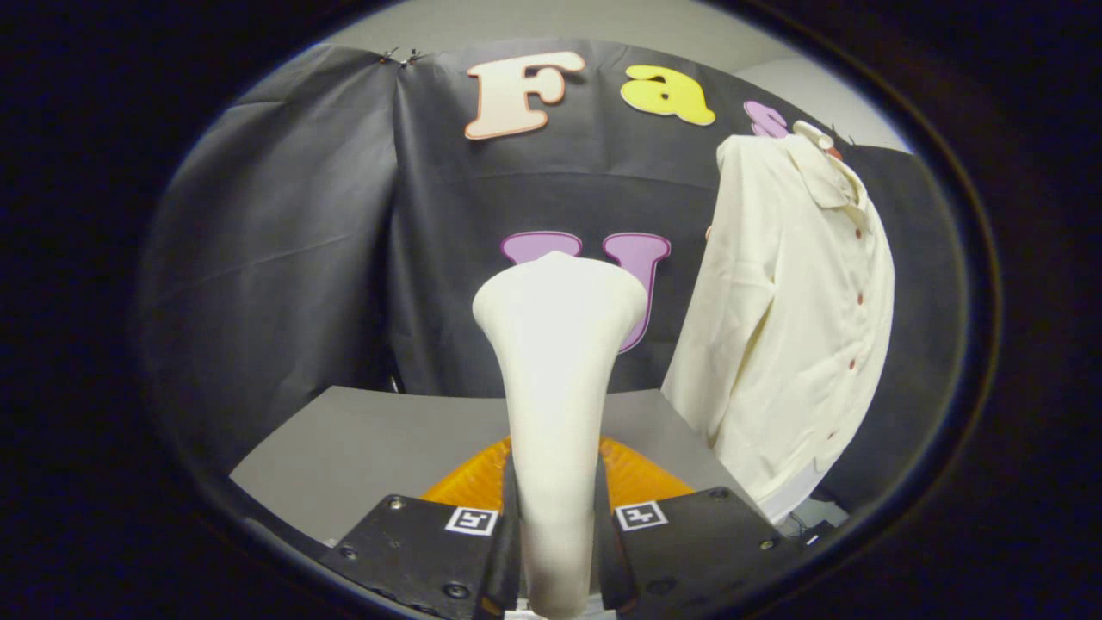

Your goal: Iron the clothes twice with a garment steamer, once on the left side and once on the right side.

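A cream garment steamer [555, 379] stands upright between my fingers, its narrow handle pinched low down and its wide head rising ahead of me. My gripper [556, 517] is shut on that handle. A cream button-up shirt [792, 319] hangs to the right of the steamer, in front of the black cloth wall, with small red buttons running down its front. The steamer head is well to the left of the shirt and does not touch it.
A grey table top [362, 448] lies below and beyond the fingers. The shirt's hem hangs down past the table's right corner. The black cloth wall [284, 258] closes off the back and left.
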Available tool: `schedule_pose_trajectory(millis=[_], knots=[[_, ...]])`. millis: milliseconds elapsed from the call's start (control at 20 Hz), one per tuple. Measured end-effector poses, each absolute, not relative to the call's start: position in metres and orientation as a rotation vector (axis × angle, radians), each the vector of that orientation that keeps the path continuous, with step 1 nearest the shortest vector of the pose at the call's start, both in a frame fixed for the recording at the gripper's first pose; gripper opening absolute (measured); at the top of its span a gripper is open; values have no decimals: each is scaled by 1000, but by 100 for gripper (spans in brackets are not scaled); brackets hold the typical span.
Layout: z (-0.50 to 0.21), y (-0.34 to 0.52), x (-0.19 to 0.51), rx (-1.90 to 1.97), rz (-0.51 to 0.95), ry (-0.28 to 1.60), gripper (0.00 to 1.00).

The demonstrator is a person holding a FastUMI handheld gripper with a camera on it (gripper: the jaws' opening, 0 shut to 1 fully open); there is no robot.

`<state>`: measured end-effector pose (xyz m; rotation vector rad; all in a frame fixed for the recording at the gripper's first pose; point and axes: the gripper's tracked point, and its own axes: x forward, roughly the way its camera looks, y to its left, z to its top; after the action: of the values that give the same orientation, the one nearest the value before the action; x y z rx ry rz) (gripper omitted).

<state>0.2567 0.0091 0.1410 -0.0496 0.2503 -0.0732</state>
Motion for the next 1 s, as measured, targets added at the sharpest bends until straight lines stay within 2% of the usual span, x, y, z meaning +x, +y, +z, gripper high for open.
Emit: schedule_pose_trajectory(millis=[200,500,800,1000], knots=[[183,-25,238,-50,-125,178,36],[239,-127,233,-64,-241,87,35],[247,-216,261,-123,-263,93,35],[229,-252,275,-146,-263,138,36]])
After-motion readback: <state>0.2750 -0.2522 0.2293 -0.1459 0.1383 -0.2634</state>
